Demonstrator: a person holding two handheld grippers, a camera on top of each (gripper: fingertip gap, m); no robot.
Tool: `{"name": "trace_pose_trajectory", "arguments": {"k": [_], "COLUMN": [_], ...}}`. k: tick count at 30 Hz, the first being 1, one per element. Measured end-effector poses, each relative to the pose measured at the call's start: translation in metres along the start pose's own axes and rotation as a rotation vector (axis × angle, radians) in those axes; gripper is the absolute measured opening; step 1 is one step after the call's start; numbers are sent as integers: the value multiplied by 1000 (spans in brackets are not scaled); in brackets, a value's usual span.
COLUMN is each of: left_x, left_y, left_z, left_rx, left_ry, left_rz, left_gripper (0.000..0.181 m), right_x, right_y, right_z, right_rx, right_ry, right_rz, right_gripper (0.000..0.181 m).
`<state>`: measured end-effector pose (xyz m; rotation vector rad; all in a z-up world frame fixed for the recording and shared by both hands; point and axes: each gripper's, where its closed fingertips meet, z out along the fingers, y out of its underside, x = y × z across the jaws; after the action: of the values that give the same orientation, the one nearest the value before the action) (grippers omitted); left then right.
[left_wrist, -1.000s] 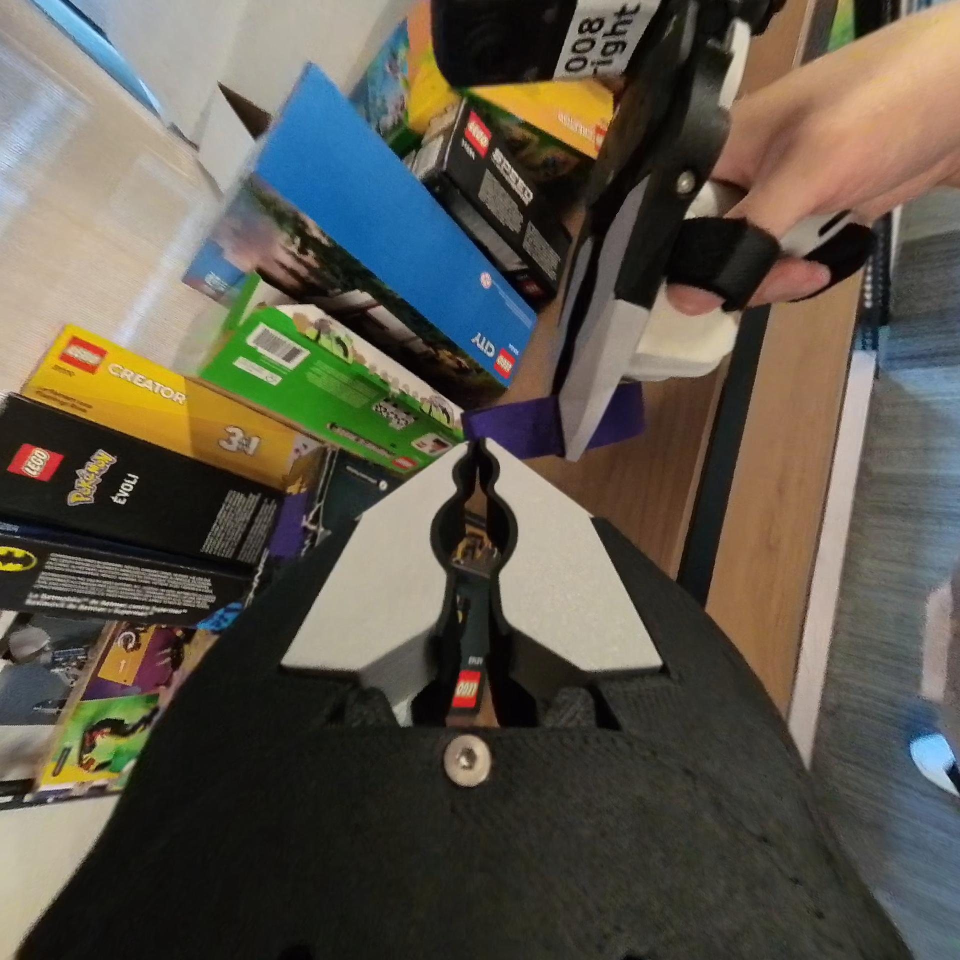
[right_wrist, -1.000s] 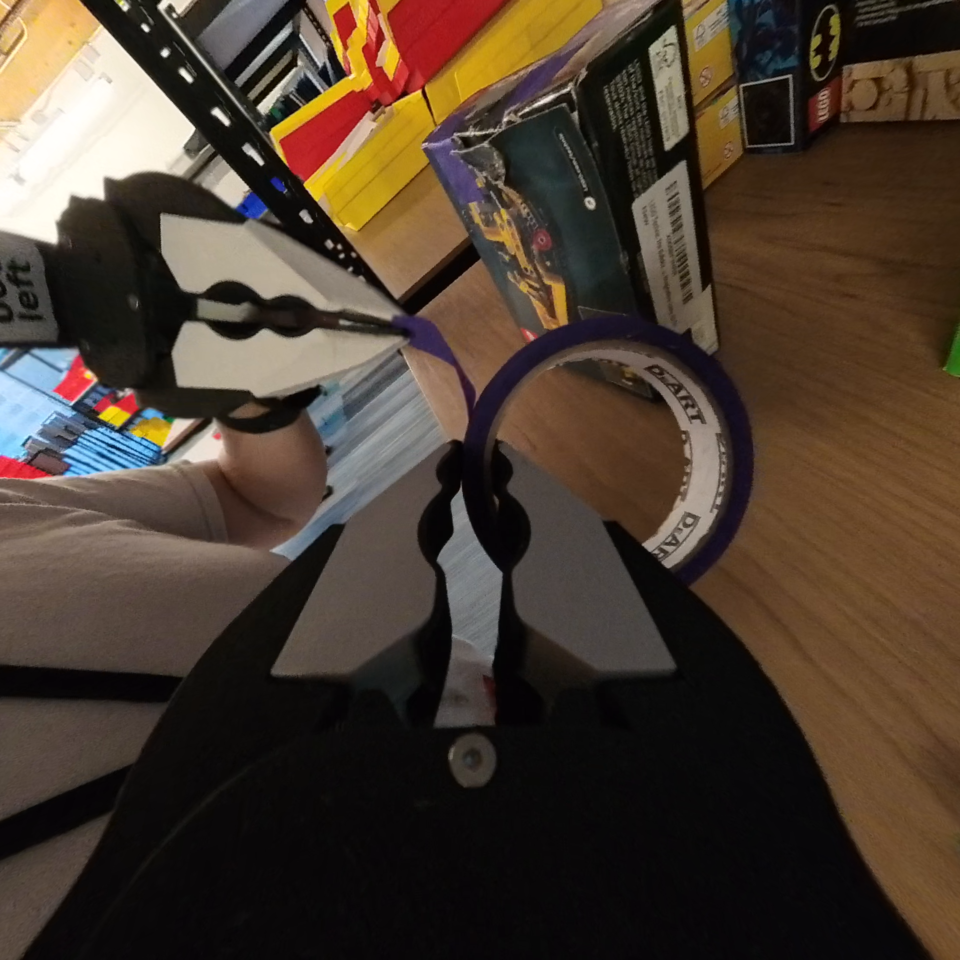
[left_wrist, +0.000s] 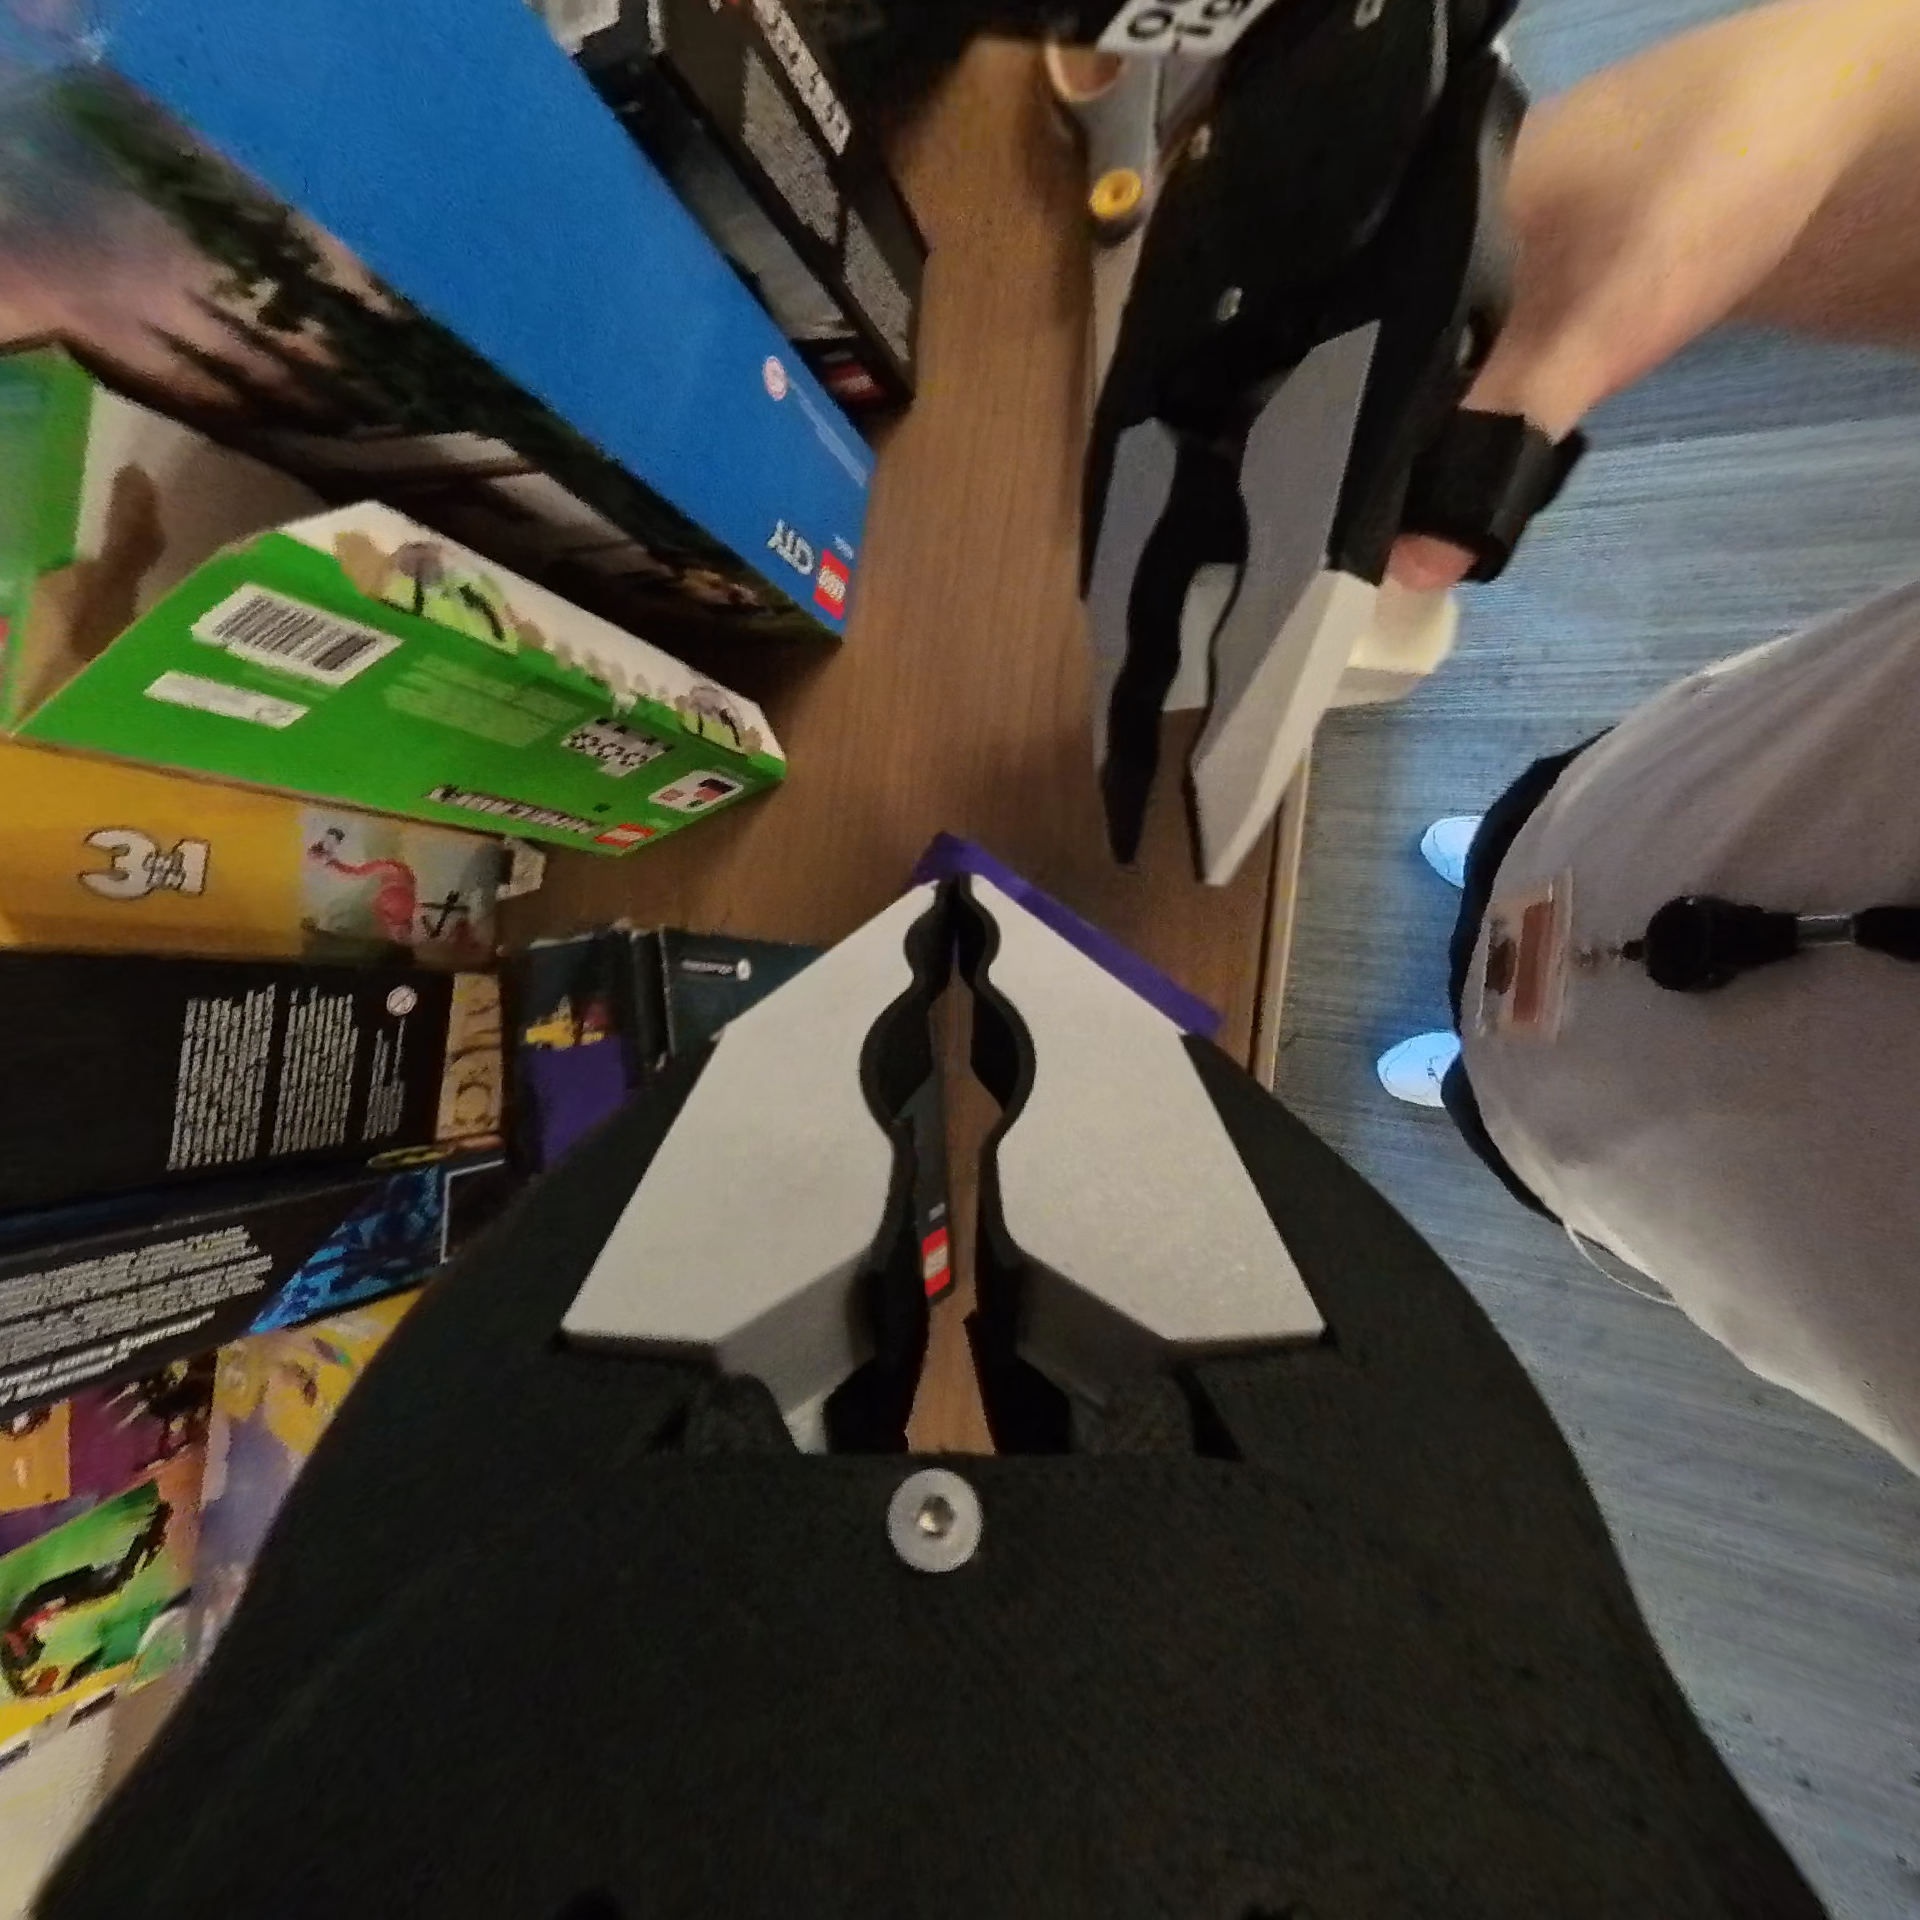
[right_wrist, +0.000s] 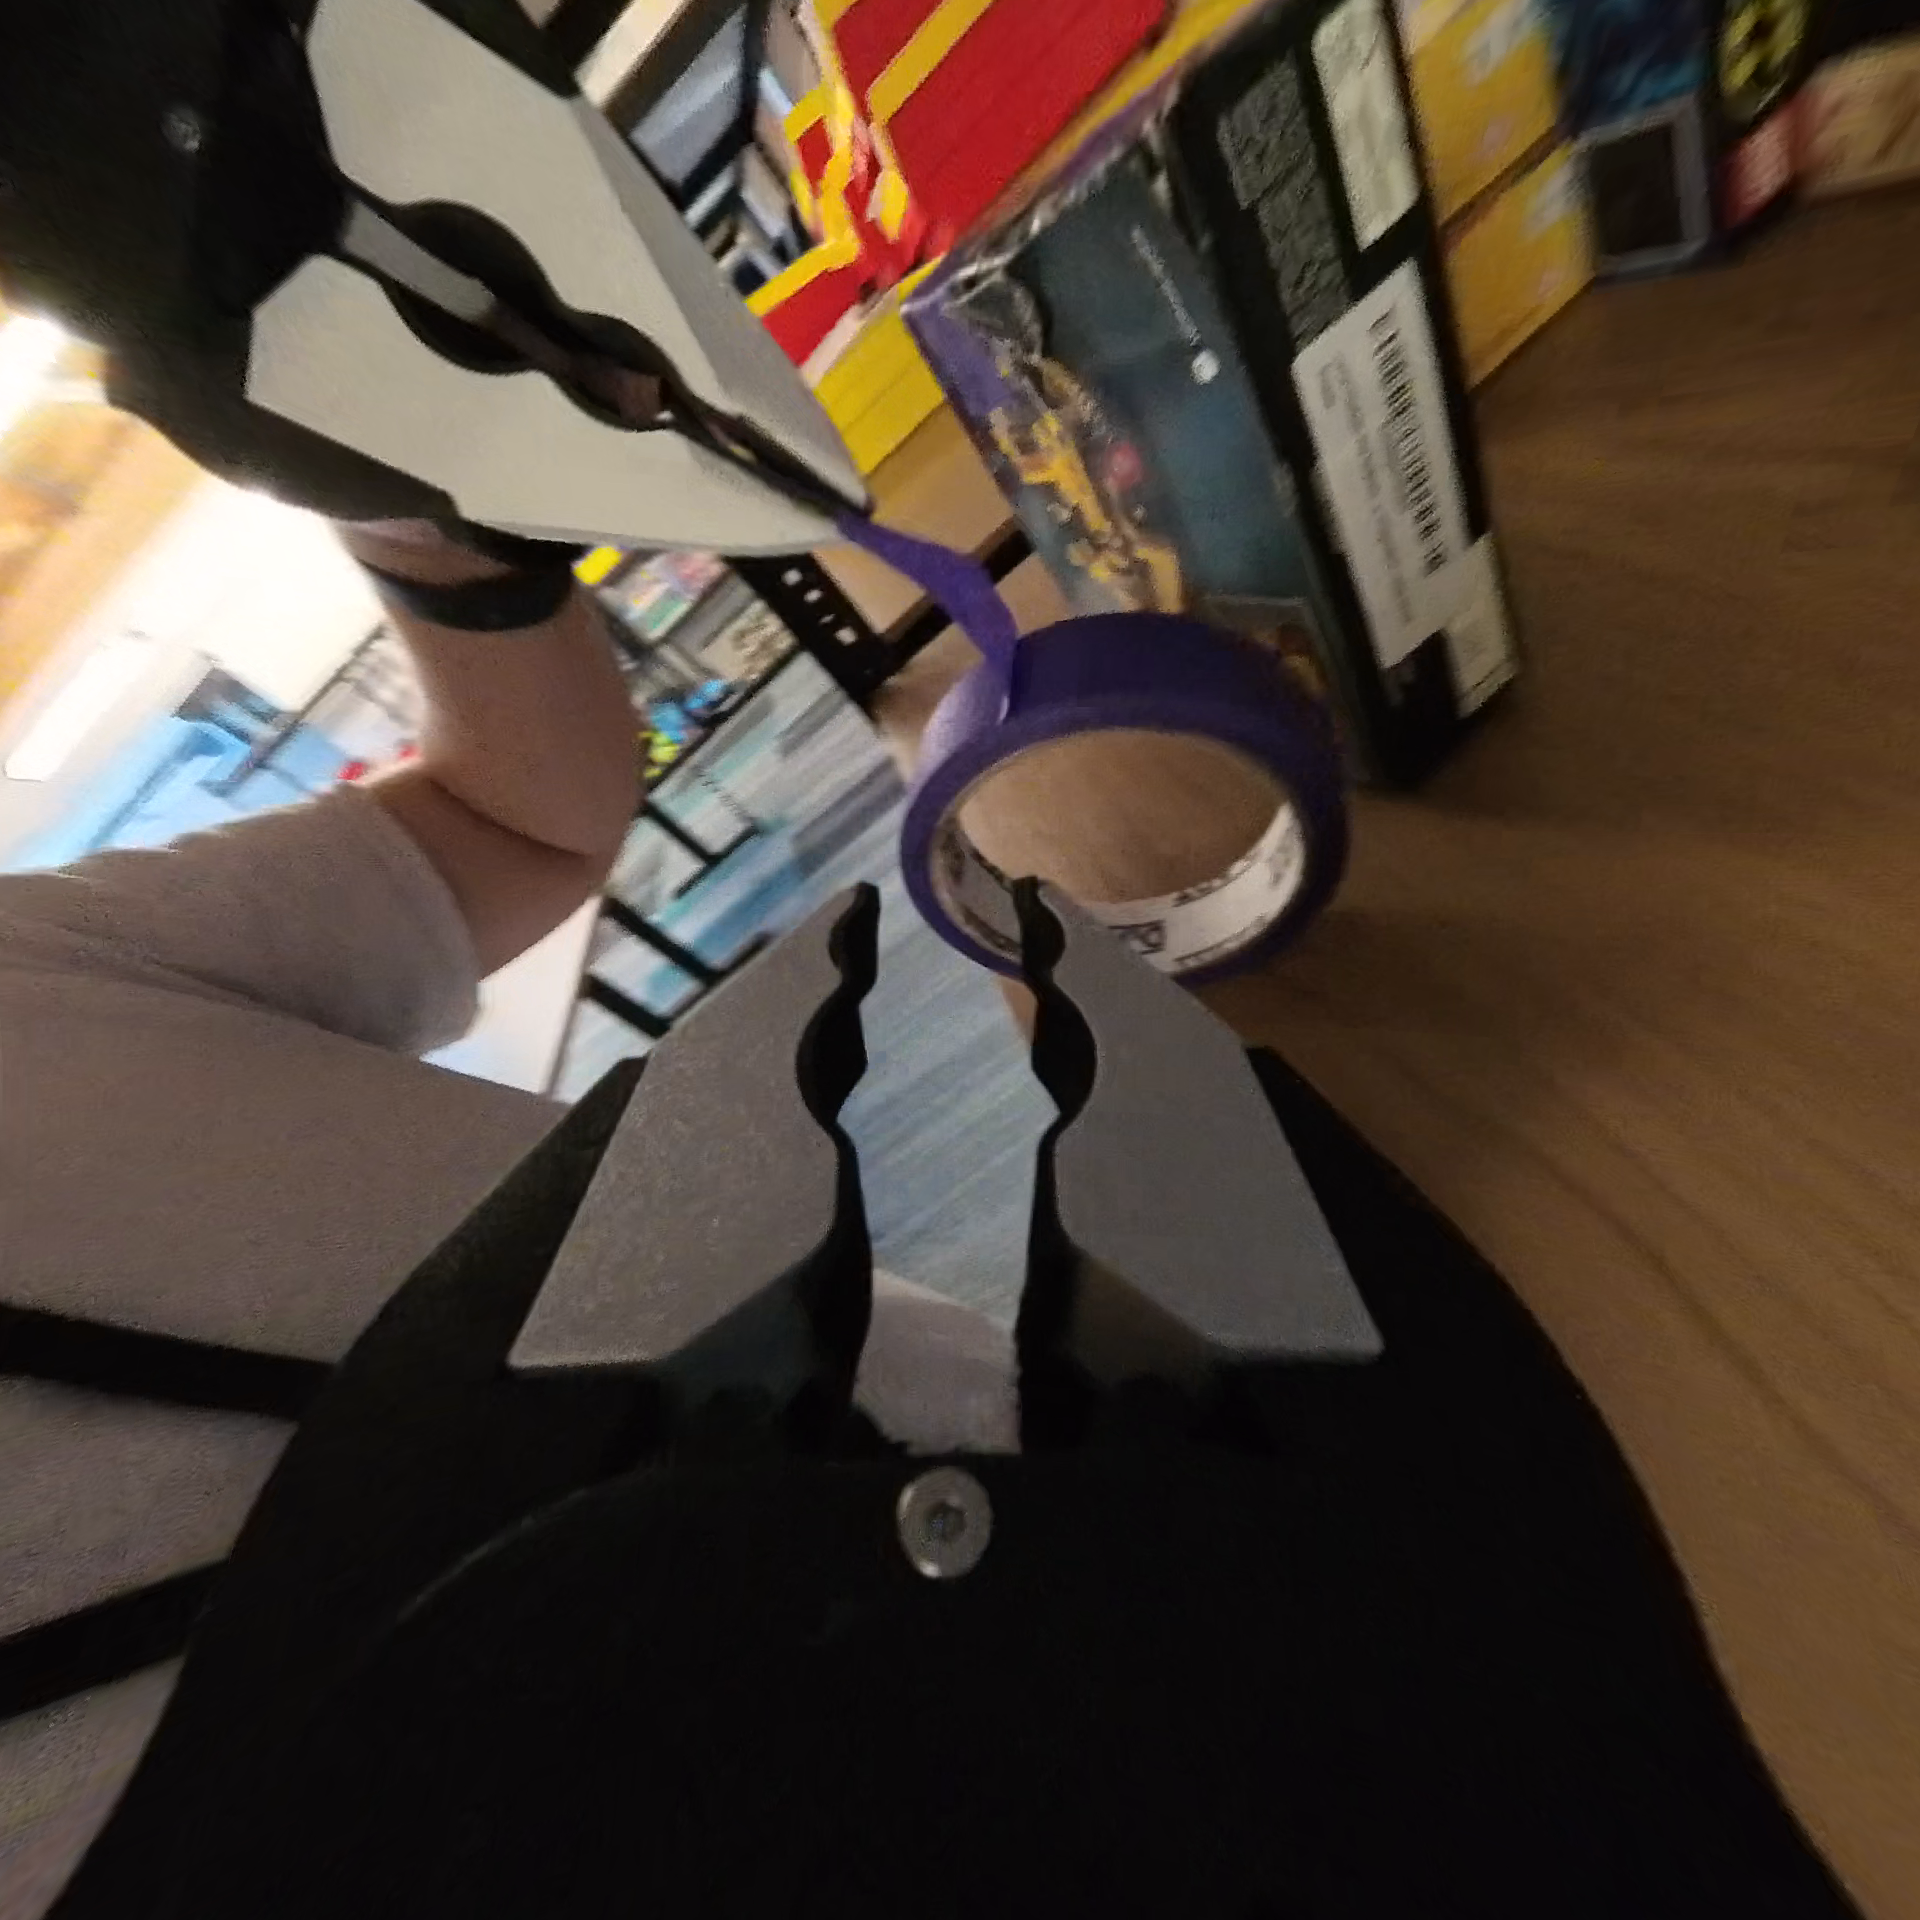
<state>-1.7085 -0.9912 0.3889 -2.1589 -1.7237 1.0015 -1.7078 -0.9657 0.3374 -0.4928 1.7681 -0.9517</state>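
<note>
My left gripper (left_wrist: 951, 883) is shut on the free end of a purple tape strip (left_wrist: 1091, 951) that runs off to the right under its finger. In the right wrist view, the left gripper (right_wrist: 844, 511) pinches the strip (right_wrist: 951, 582), which leads down to the purple tape roll (right_wrist: 1143, 675) with a white inner core. The roll sits tilted at the wooden table's (right_wrist: 1610, 935) edge. My right gripper (right_wrist: 945, 902) is open just in front of the roll, its right fingertip overlapping the near rim. The right gripper also shows open in the left wrist view (left_wrist: 1166, 862).
Toy boxes crowd the table: blue (left_wrist: 520, 260), green (left_wrist: 416, 686), yellow (left_wrist: 208, 862), black (left_wrist: 208, 1070). A dark box (right_wrist: 1143, 416) stands right behind the roll. A grey tool with a yellow pivot (left_wrist: 1117, 156) lies farther off. The person's legs (left_wrist: 1714, 1039) stand beside the table edge. Left tips to right tips: about 6 centimetres.
My right gripper has opened and let go of the tape roll, which now lies tilted instead of upright between its fingers. My left gripper keeps the tape end and has swung closer.
</note>
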Motion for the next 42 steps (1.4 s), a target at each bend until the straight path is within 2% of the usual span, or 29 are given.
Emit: {"name": "trace_pose_trajectory", "arguments": {"k": [2, 5, 8, 9, 11, 15, 17, 20, 22, 27, 30, 31, 33, 35, 39, 42], "left_x": [4, 3, 4, 4, 0, -5, -10, -8, -9, -9, -11, -13, -16, -17, -16, -15], "left_y": [-7, -15, -26, -29, -33, -34, -34, -36, -36, -34, -32, -32, -30, -29, -29, -33], "left_z": [1, 2, 5, 6, 7, 9, 8, 8, 8, 12, 15, 15, 17, 21, 29, 34], "left_rx": [-6, -37, -44, -48, -60, -81, -86, -65, -69, -93, -117, -130, -156, -178, -219, -239], "left_ry": [16, 7, 24, 25, 15, 14, 5, 22, 12, 9, -12, -18, -33, -23, -16, -30], "left_rz": [15, 48, 51, 52, 70, 53, 52, 37, 47, 68, 110, 125, 134, 116, 86, 82], "left_gripper": [0, 0, 0, 0, 0, 0, 0, 0, 0, 0, 0, 0, 0, 0, 0, 0], "right_x": [5, -4, -2, -1, 0, 13, 15, 3, 6, 13, 15, 16, 26, 35, 54, 83], "right_y": [0, 2, 6, 7, 10, 1, 5, 3, 4, 10, 9, 10, 4, -6, -28, -29], "right_z": [-2, 8, 20, 23, 24, 10, 4, -1, -2, 0, -3, -6, -21, -46, -108, -159], "right_rx": [8, 20, 38, 44, 43, 95, 61, 56, 53, 8, 1, -13, -11, -14, 6, -58], "right_ry": [45, -3, 31, 42, 63, 180, 169, 6, -18, -6, 13, 43, 212, 393, 711, 965], "right_rz": [-22, -16, -47, -67, -128, -195, -140, 51, 111, 140, 63, -37, -260, -459, -514, -537], "right_gripper": [29, 44, 55, 54, 23, 9, 10, 10, 10, 11, 10, 12, 38, 42, 42, 42]}}
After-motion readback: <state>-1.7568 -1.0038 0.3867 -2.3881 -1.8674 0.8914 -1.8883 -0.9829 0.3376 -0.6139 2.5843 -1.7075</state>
